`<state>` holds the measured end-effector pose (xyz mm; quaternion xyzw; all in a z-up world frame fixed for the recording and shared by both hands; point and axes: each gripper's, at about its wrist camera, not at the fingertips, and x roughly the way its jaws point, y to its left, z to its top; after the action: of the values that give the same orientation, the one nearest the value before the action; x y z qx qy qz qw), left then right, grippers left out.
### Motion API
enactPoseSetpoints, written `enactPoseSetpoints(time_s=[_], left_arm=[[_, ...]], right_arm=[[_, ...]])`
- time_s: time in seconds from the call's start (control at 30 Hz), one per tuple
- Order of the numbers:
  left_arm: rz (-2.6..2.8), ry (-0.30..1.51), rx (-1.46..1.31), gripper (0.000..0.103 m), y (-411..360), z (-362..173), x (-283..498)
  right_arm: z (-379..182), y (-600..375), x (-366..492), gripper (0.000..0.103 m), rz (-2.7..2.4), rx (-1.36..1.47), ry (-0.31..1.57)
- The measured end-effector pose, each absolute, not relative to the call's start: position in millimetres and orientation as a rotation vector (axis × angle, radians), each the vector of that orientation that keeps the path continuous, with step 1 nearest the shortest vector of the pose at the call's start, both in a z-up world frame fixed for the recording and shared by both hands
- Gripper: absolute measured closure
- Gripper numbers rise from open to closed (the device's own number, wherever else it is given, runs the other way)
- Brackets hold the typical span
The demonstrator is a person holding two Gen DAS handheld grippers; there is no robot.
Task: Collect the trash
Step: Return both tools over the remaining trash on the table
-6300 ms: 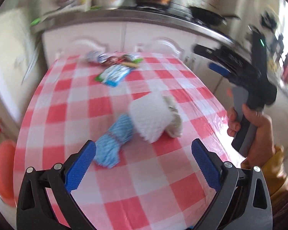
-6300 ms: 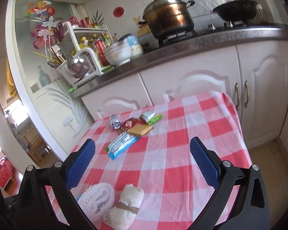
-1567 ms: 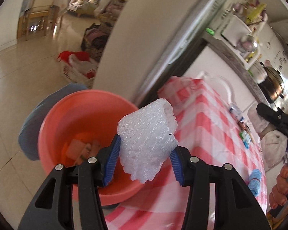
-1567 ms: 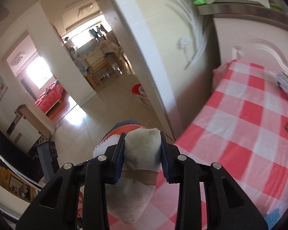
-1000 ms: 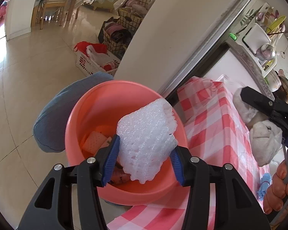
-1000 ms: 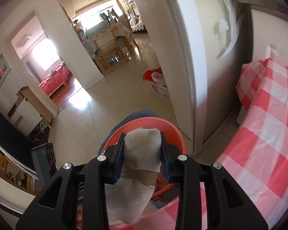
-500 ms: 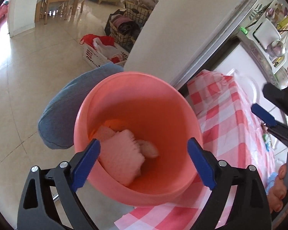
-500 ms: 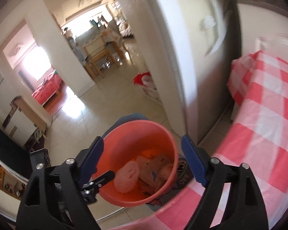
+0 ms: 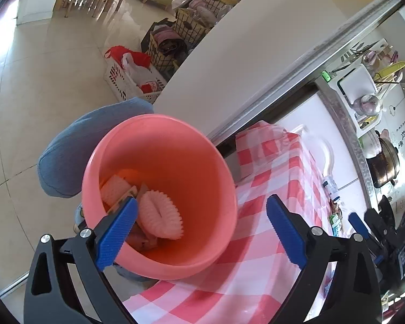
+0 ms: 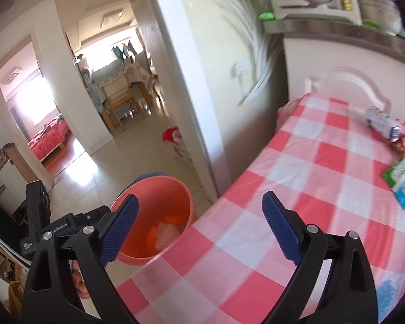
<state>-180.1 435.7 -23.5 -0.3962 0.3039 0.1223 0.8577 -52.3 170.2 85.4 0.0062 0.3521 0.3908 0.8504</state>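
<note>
**Drop complete; return for remaining trash**

Our left gripper (image 9: 199,232) and right gripper (image 10: 199,232) have just been opening; both jaws stand wide apart with nothing between them. The foam net (image 9: 160,217) now lies inside the pink bucket (image 9: 229,178), left of centre. We judge the next move is back to the wrappers (image 10: 403,178) and bottle (image 10: 380,121) at the table's (image 10: 310,189) right edge. A bag at top centre reads roughly "Tim Tam"; wall characters are illegible.
</note>
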Motion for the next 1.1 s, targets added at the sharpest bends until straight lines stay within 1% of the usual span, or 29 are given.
enactPoseSetpoints(time_s=[0.13,0.27,0.4,0.63,0.77,0.93,1.1], left_arm=[[0.239,0.660,-0.831,0.008,423.8,-15.3,-172.6],[0.224,0.710,-0.773,0.008,405.2,-4.3,-161.3],[0.217,0.754,-0.734,0.008,387.2,4.1,-152.0],[0.218,0.831,-0.741,0.008,367.0,10.4,-142.5],[0.223,0.815,-0.665,0.008,349.2,24.5,-137.9],[0.190,0.791,-0.640,0.008,328.5,45.0,-124.8],[0.123,0.802,-0.548,0.008,285.1,71.4,-90.2]], right_arm=[[91.8,142.0,-51.7,0.009,0.786,0.045,0.713],[93.3,113.8,-51.8,0.009,0.751,0.083,0.705],[94.0,92.7,-51.6,0.006,0.717,0.103,0.702],[95.2,51.4,-43.5,0.005,0.664,0.150,0.698],[96.1,28.0,-39.7,0.004,0.640,0.177,0.685],[97.6,-8.8,-31.4,0.004,0.580,0.209,0.656],[94.8,-58.0,-14.9,0.004,0.476,0.240,0.639]])
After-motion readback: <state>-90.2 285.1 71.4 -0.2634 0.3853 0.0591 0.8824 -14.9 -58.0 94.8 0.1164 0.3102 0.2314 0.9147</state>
